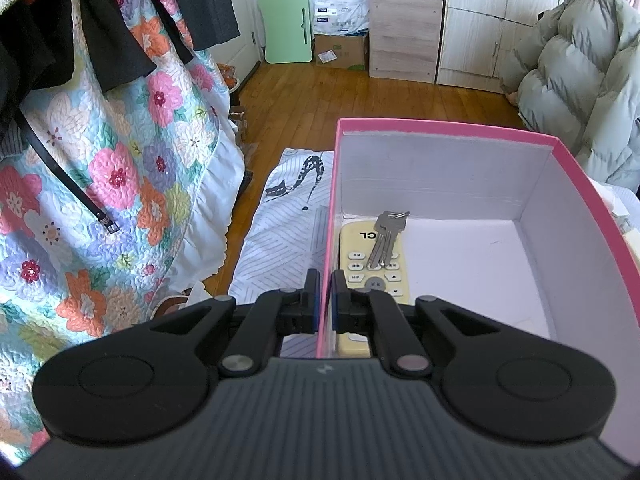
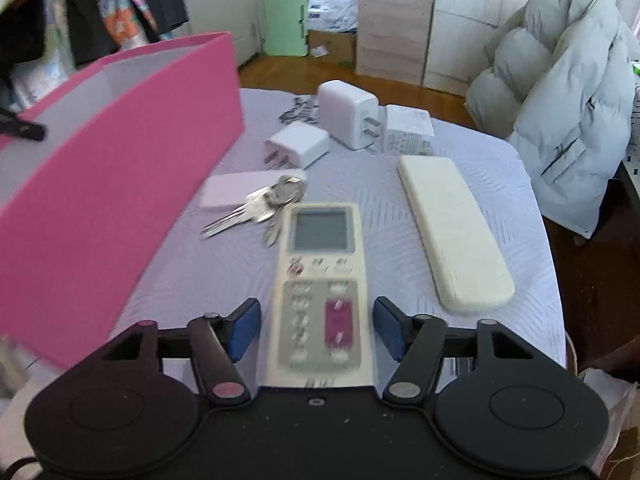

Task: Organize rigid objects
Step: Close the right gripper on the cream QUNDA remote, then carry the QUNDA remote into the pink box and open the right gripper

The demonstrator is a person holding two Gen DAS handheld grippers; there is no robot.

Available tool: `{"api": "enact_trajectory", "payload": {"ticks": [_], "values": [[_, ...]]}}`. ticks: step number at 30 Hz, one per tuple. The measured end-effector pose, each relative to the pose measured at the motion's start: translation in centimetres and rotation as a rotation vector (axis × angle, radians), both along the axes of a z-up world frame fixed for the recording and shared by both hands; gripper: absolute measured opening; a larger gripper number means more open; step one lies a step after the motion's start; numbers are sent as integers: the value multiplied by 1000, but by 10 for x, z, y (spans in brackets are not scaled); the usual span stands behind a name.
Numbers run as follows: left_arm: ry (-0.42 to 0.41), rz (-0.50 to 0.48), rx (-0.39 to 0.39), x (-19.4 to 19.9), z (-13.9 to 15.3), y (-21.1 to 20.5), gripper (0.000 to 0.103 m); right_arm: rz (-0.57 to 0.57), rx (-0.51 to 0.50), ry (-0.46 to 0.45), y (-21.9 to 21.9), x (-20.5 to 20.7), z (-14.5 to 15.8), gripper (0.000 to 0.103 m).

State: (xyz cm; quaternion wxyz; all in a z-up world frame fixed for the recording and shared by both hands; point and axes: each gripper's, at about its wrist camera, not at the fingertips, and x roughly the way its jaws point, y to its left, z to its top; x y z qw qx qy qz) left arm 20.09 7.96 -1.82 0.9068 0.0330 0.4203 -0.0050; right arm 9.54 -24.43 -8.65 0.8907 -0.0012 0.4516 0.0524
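— Judging from what lies inside the pink box (image 1: pixel 440 128), how much has been put away?

— Two things are seen on its white floor, against the left wall: a cream remote (image 1: pixel 374 264) and a set of keys (image 1: pixel 384 238) laid across it. The rest of the floor is bare, so only an early part of the sorting appears done.

— How is the box being held?

— Its left wall is pinched between the closed jaws of the left gripper (image 1: pixel 325 304), one pad outside and one inside.

— And what is left outside?

— On the grey bedspread (image 2: pixel 500 184), beside the box, several pieces are still to be moved: a remote with a screen (image 2: pixel 322 280), a second bunch of keys (image 2: pixel 260 204) just to its left, a small white block (image 2: pixel 236 190) under those keys, a cream remote lying face down (image 2: pixel 452 232) to the right, and three white chargers (image 2: pixel 348 114) further back.

— Which one is being addressed?

— The screened remote lies between the jaws of the right gripper (image 2: pixel 316 330). A narrow gap is seen at each blue pad, so no grip is made yet; the picture is blurred, and contact cannot be ruled out entirely.
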Motion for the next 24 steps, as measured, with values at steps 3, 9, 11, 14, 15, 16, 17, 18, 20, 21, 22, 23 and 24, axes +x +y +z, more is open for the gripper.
{"api": "enact_trajectory", "payload": {"ticks": [3, 9, 11, 14, 15, 16, 17, 18, 20, 21, 22, 23, 24], "values": [[2, -4, 9, 0, 0, 1, 4, -36, 19, -15, -1, 4, -1, 58], [3, -4, 4, 0, 0, 0, 4, -31, 93, -34, -3, -8, -3, 58], [1, -7, 18, 1, 0, -2, 4, 9, 34, -55, 4, -10, -7, 58], [3, -6, 25, 0, -1, -4, 5, 10, 18, -62, 7, -12, -5, 58], [2, -5, 21, 0, -1, -3, 5, 5, 16, -59, 7, -12, -4, 58], [1, -5, 16, 0, -1, -1, 5, 1, 19, -63, 7, -14, -2, 58], [0, -4, 12, -1, -1, -1, 4, -6, 33, -69, 6, -16, -1, 58], [0, -4, 10, -1, -1, -2, 4, -16, 57, -77, 3, -18, 1, 58], [0, -5, 12, -1, -1, -3, 4, -36, 97, -98, -1, -22, 8, 58], [0, -5, 8, -1, -1, -3, 4, -41, 97, -113, -1, -25, 10, 58], [1, -2, 1, 0, -1, -2, 4, -38, 85, -128, 0, -28, 14, 58], [3, 4, -6, 1, -1, -2, 4, -37, 67, -140, 2, -31, 16, 58], [3, 7, -13, 1, -1, -1, 4, -43, 61, -148, 4, -32, 18, 58]]}}
